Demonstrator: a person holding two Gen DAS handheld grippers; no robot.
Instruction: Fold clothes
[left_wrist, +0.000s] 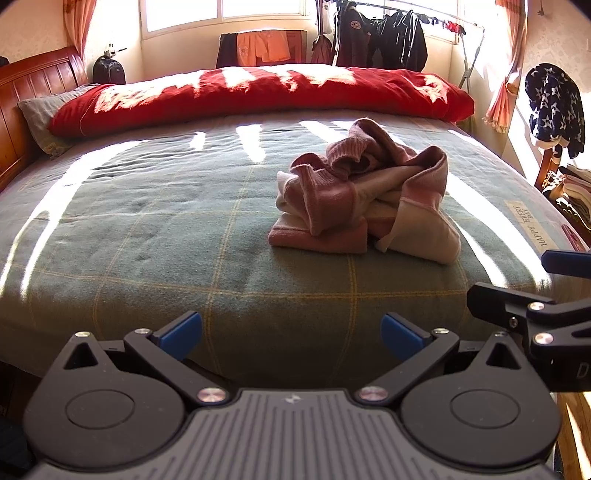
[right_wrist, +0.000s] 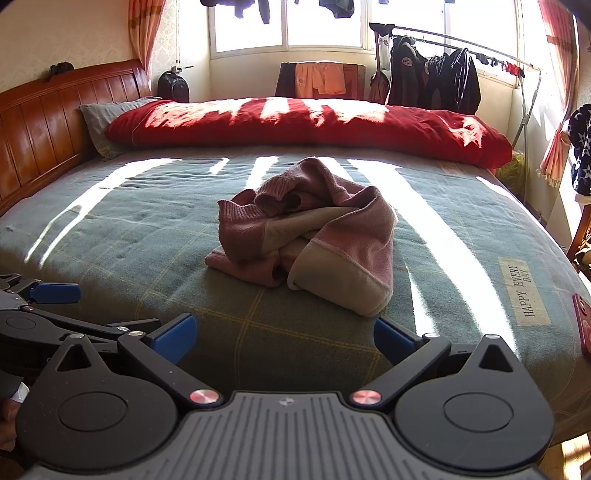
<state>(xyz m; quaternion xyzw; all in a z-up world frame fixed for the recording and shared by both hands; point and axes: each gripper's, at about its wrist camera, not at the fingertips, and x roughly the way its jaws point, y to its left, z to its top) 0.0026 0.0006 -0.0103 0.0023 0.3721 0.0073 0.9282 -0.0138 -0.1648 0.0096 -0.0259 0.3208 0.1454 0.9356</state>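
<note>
Hovering at the near edge of the bed (left_wrist: 147, 229): left gripper (left_wrist: 291, 334) with jaws spread wide, nothing between the blue pads (left_wrist: 181, 332). Right gripper (right_wrist: 284, 336) same, jaws spread, empty, just beside the left one. Pink-and-cream sweater (right_wrist: 310, 236) lies crumpled in a heap on the green checked blanket (right_wrist: 129, 240), mid-bed, apart from both grippers. Red duvet (right_wrist: 306, 125) bunched along the far side, grey pillow (right_wrist: 99, 118) by the wooden headboard (right_wrist: 48, 122). Strong sun stripes across the blanket.
</note>
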